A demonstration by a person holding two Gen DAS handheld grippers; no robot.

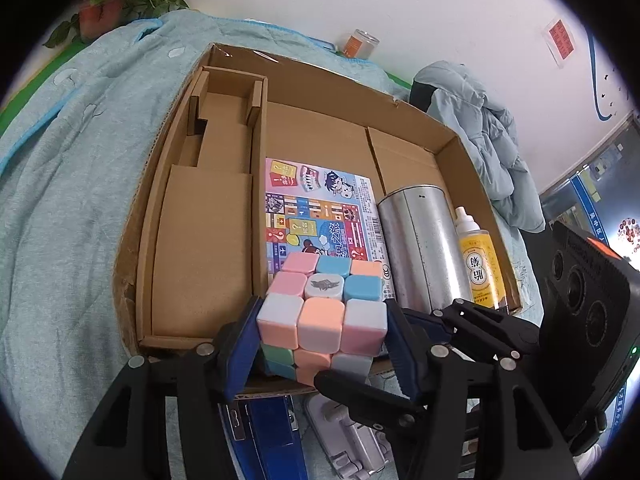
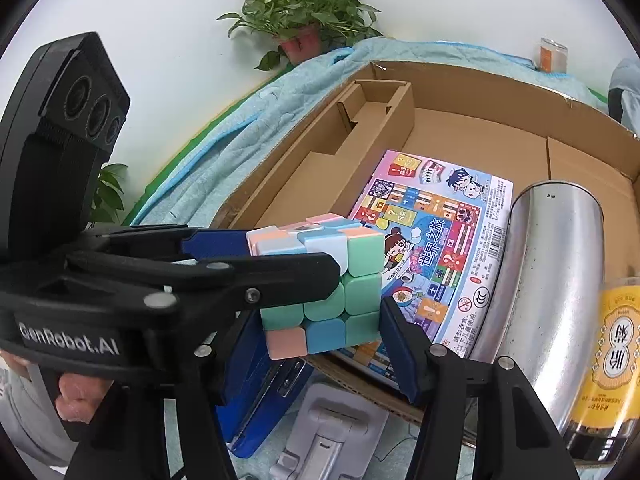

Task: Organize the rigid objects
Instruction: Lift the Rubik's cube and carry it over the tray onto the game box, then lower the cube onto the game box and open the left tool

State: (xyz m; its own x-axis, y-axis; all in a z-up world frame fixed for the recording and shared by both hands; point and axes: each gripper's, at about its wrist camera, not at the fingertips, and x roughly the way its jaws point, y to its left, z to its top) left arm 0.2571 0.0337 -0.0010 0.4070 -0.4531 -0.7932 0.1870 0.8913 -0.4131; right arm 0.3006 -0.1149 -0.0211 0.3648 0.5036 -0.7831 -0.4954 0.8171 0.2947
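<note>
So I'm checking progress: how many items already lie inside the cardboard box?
3: the game box flat in the middle, the metal can on its right, the yellow bottle by the right wall. Smaller items may be hidden.

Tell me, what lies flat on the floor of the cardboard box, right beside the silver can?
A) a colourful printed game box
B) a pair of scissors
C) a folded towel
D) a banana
A: in the cardboard box, a colourful printed game box with cartoon figures lies flat, directly next to the silver can lying on its side.
</note>
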